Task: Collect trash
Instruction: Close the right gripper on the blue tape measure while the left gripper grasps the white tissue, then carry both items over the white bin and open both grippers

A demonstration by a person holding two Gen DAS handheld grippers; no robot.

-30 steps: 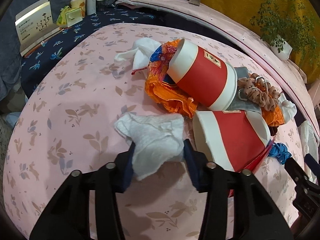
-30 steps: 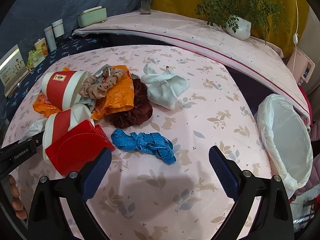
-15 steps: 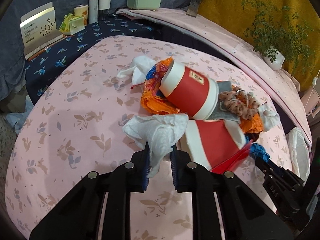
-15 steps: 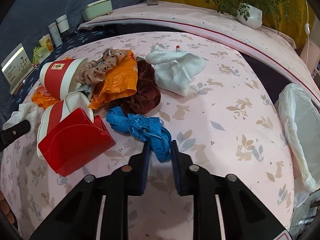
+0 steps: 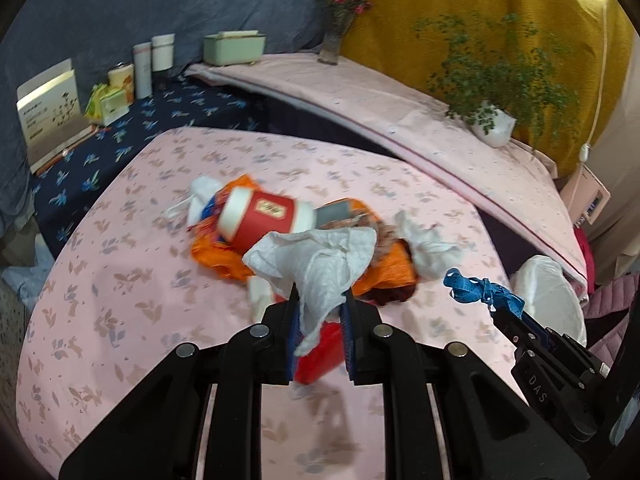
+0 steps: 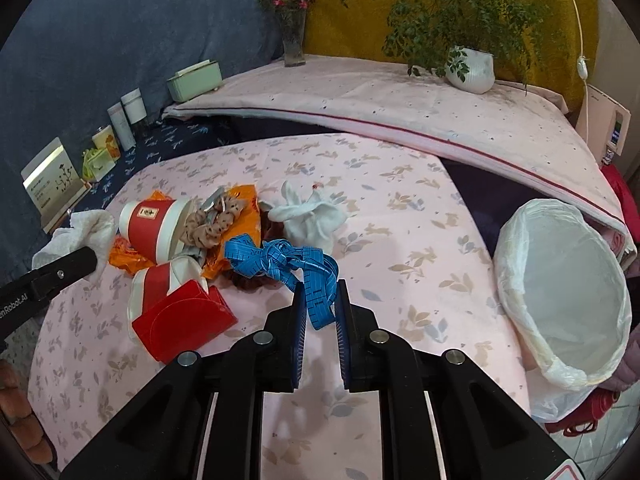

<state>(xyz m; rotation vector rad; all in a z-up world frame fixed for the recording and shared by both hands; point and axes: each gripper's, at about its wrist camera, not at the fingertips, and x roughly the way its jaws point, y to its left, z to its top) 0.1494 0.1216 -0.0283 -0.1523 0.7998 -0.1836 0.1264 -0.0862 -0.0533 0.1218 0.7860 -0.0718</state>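
Left gripper clamped on a white tissue, lifted clear of the table. Right gripper clamped on a blue tape, likewise raised. Remaining litter heap lies left; lined bin stands right, off the table edge.

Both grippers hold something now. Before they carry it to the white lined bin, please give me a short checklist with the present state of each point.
1. Left gripper is shut on the white tissue: ok.
2. Right gripper is shut on the blue tape: ok.
3. Tape is clear of the pile: cannot tell; its far loops overlap the dark red cloth.
4. Tissue is clear of the red cup: cannot tell, the picture is blurred.
5. White lined bin is open, nothing visible inside: ok.
6. Pink cloth between tape and bin is bare: ok.
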